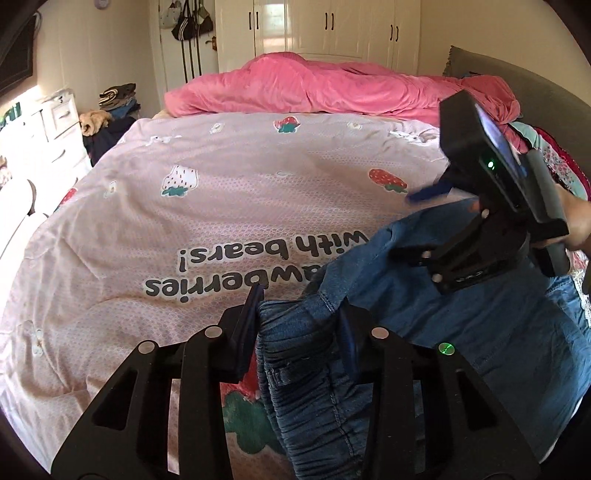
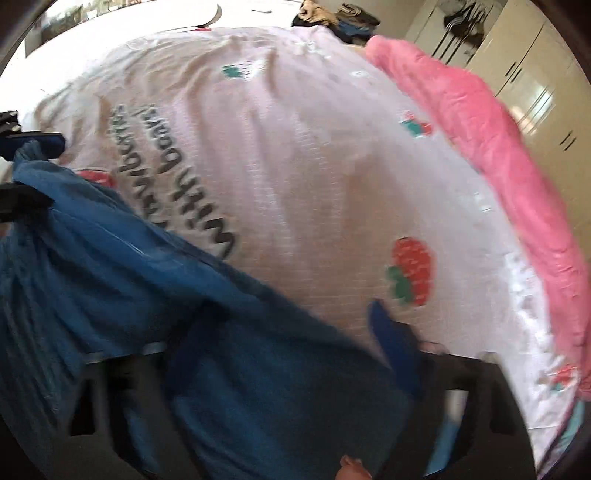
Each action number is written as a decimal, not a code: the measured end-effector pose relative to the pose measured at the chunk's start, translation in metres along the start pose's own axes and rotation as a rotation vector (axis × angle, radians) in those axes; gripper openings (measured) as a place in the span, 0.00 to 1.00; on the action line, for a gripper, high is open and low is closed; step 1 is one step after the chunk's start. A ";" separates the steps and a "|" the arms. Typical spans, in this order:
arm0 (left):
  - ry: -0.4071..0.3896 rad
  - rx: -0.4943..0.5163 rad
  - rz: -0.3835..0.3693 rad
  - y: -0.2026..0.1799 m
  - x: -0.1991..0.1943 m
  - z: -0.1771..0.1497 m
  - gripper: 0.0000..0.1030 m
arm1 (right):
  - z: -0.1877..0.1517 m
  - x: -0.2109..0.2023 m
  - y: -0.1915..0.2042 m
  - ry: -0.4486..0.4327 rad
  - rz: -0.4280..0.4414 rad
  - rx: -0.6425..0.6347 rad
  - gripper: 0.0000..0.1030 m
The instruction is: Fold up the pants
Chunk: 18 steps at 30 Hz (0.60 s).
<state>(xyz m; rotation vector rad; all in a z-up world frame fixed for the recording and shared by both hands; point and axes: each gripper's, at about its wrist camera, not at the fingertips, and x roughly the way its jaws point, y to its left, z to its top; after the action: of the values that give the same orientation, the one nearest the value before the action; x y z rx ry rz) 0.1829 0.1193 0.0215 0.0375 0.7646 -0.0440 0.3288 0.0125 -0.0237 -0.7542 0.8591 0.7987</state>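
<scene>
Blue denim pants [image 1: 461, 332] lie bunched at the near right of a bed. My left gripper [image 1: 301, 317] has its jaws around the elastic waistband [image 1: 306, 373], with a wide gap between the fingers. My right gripper [image 1: 430, 194] hovers above the pants at the right, held by a hand. In the blurred right wrist view the pants [image 2: 147, 295] drape over my right gripper [image 2: 277, 336]; one blue finger [image 2: 384, 325] shows, the other is hidden by the cloth.
The bed has a pale pink strawberry cover [image 1: 221, 206] with black lettering. A pink blanket [image 1: 332, 88] is heaped at the far end. White drawers [image 1: 55, 125] and a clothes pile [image 1: 110, 110] stand left; wardrobes [image 1: 332, 26] behind.
</scene>
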 end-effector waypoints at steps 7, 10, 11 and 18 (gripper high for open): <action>0.010 -0.013 0.018 0.004 0.001 -0.006 0.28 | -0.019 -0.015 0.011 -0.075 0.038 0.143 0.12; 0.004 -0.033 0.004 0.009 -0.003 -0.007 0.28 | -0.032 -0.031 0.005 -0.128 0.076 0.236 0.10; -0.001 -0.035 0.002 0.009 -0.006 -0.007 0.28 | -0.036 -0.038 0.007 -0.144 0.079 0.247 0.10; -0.051 -0.041 -0.030 0.004 -0.028 -0.007 0.28 | -0.070 -0.100 0.019 -0.274 0.100 0.351 0.10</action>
<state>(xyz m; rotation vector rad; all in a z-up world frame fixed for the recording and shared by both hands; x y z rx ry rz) 0.1580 0.1245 0.0362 -0.0139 0.7152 -0.0579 0.2465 -0.0644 0.0268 -0.2855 0.7660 0.7911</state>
